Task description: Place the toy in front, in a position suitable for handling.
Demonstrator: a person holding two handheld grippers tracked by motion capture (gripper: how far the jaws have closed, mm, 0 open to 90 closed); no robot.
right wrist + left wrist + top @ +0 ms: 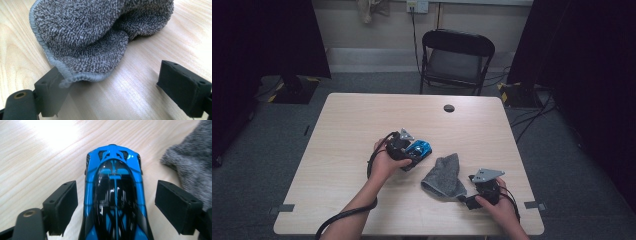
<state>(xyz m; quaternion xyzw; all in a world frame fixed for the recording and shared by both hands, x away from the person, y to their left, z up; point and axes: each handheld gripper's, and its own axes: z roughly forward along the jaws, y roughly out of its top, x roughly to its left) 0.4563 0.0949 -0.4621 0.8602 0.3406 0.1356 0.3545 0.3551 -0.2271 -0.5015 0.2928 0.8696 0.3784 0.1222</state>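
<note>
A blue and black toy car [115, 195] lies on the wooden table [362, 120] between the jaws of my left gripper [116, 206]. The jaws stand open on either side of the car with a gap on each side. In the high view the toy car [421, 149] sits near the table's middle, with the left gripper [408, 152] over its near end. A crumpled grey cloth [444, 175] lies to the right of the car. My right gripper [117, 87] is open at the grey cloth [100, 37], whose hemmed corner rests on the left pad [47, 87].
A black folding chair [457, 55] stands beyond the table's far edge. A round cable hole [449, 108] sits near the table's far side. Dark curtains hang left and right, and cables run across the floor on the right.
</note>
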